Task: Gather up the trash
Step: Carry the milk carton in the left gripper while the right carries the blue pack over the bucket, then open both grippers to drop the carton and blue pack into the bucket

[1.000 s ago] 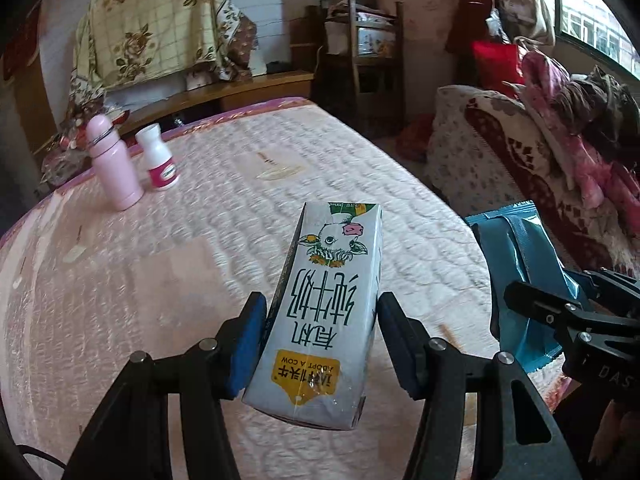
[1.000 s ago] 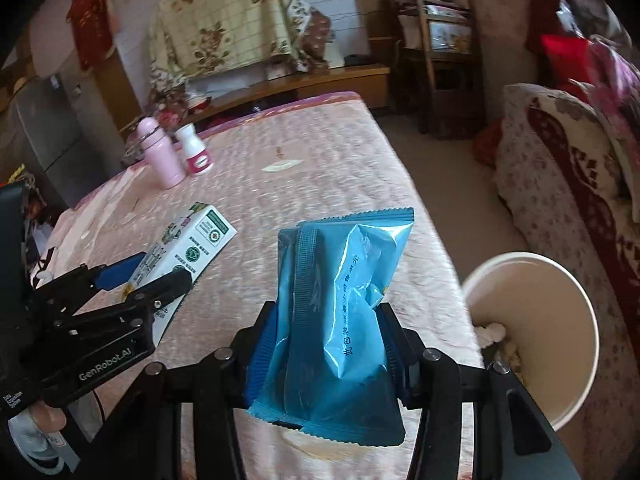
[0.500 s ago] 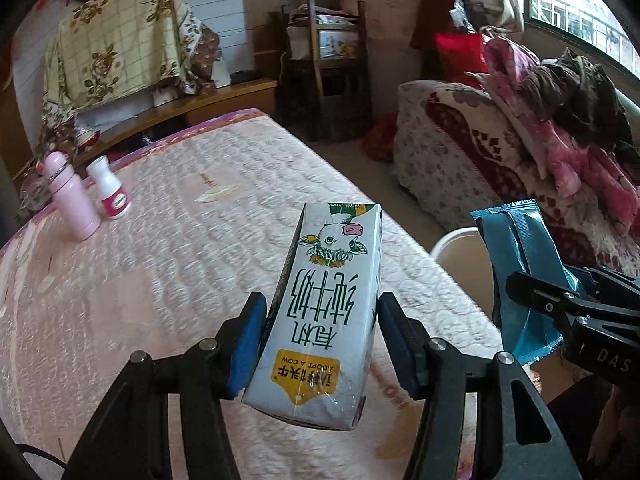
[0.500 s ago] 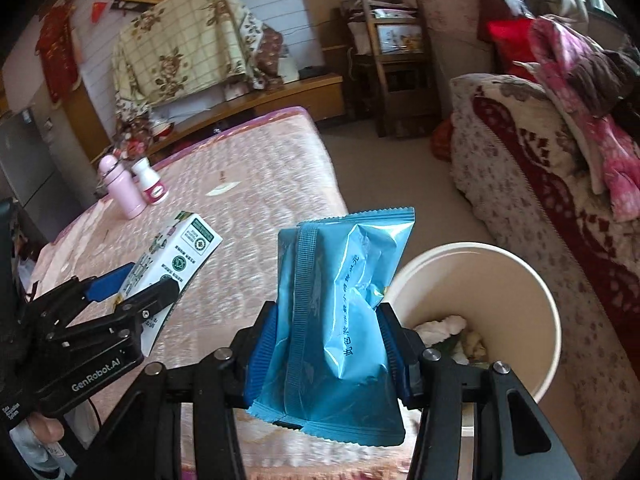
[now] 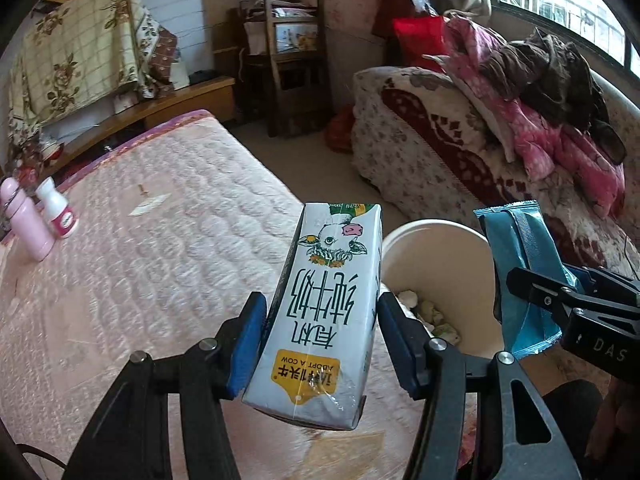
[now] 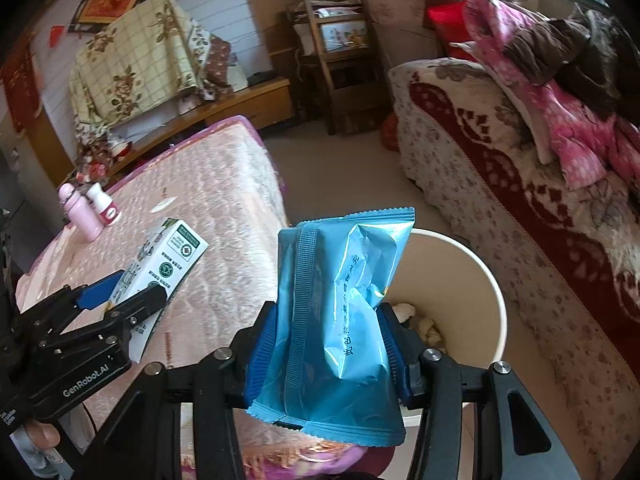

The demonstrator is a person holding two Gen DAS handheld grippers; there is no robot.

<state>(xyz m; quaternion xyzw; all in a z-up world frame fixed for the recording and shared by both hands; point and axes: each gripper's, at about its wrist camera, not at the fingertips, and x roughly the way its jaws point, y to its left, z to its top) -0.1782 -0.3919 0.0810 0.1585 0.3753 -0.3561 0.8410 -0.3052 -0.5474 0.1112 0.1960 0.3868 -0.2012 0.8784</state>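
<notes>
My left gripper (image 5: 322,338) is shut on a white milk carton (image 5: 324,312) with a cow picture, held in the air over the table's right edge. My right gripper (image 6: 330,348) is shut on a crumpled blue snack bag (image 6: 340,320), held beside and partly over a cream trash bin (image 6: 486,280). The bin (image 5: 448,248) stands on the floor to the right of the table, with pale scraps inside. The carton also shows in the right wrist view (image 6: 164,264), and the blue bag in the left wrist view (image 5: 520,260).
A table with a pink quilted cover (image 5: 160,248) holds a pink bottle (image 5: 24,220), a small white bottle (image 5: 58,208) and a paper scrap (image 5: 148,204). A floral sofa (image 5: 460,152) piled with clothes is on the right. A wooden chair (image 5: 296,60) stands behind.
Both grippers have swung right from over the table toward the bin, still holding the carton and the bag. The bin has come into fuller view beside them.
</notes>
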